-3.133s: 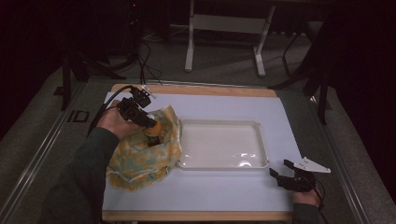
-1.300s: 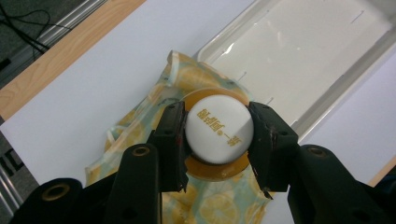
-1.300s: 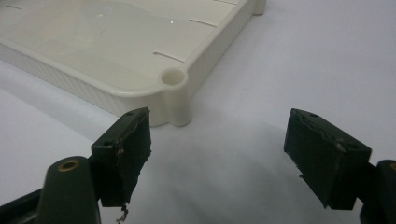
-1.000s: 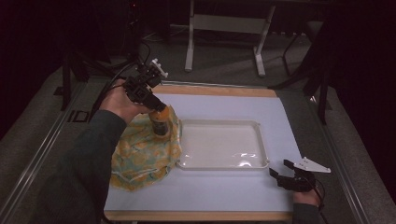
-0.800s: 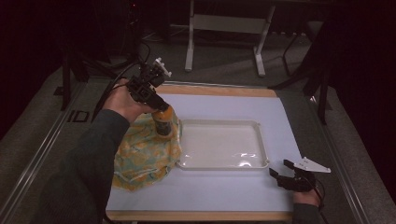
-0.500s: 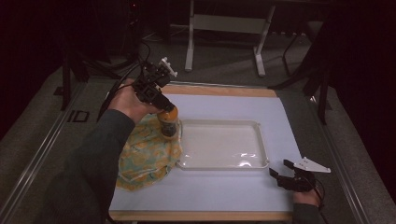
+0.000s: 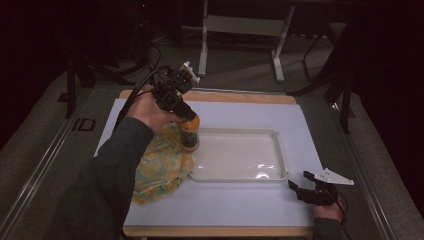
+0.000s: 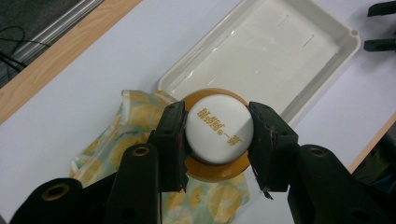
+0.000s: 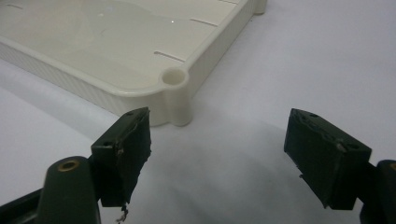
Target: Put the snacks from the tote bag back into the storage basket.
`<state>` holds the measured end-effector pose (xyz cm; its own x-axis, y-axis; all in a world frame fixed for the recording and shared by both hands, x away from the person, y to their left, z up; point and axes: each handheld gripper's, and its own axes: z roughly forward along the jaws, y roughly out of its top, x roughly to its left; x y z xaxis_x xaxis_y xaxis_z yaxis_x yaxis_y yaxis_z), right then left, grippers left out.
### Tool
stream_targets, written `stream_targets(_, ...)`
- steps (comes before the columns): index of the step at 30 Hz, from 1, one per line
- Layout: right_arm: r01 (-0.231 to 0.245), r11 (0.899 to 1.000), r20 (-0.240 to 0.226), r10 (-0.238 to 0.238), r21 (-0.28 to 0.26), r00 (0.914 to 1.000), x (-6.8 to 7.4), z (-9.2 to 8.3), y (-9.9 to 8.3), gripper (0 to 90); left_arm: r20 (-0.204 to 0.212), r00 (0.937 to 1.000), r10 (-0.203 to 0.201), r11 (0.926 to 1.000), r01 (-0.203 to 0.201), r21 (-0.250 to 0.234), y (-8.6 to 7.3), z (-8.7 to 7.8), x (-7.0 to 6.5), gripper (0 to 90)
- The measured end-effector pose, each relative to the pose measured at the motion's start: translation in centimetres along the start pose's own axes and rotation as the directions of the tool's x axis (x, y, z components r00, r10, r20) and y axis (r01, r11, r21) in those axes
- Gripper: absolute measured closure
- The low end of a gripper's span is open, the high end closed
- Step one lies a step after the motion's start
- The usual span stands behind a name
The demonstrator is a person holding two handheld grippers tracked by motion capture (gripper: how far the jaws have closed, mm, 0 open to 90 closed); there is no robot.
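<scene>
Bottle (image 7: 189,133) first: amber jar with a white cap, held upright at the tray's left rim, its base just over the cloth edge; whether it touches down I can't tell. Looks rigid and smooth-walled, probably slippery, moderate weight if full; contents not visible. Cap is the sensible hold, being wide, flat-sided and stiff.

Largest to smallest:
- table (image 7: 240,210), white mat under everything
- tray (image 7: 280,155), cream, shallow, nothing in it
- cloth (image 7: 159,170), yellow print, soft, bunched left of tray, partly under its corner
- left gripper (image 8: 219,135), jaws clamped on the bottle cap from both sides
- right gripper (image 9: 217,151), jaws wide apart, gripping nothing, off the tray's near-right corner
</scene>
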<state>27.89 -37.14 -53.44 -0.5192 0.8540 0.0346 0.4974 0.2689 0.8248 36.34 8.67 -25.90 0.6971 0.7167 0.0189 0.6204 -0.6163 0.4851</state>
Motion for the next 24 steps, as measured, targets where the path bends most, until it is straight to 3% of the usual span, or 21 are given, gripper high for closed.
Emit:
stream_targets(17, -0.002, 1.0, -0.003, 0.002, 0.002, 1.0, 0.0, 0.0, 0.0, 22.3, 0.02, 0.9996, 0.018, 0.9998, -0.018, 0.002, 1.7, 1.5, -1.7, 59.4)
stream_targets(24, -0.003, 1.0, -0.005, 0.003, 0.002, 1.0, 0.0, 0.0, 0.0, 22.3, 0.031, 0.9995, 0.002, 1.0, -0.003, 0.007, 1.7, 2.7, -2.0, 59.4)
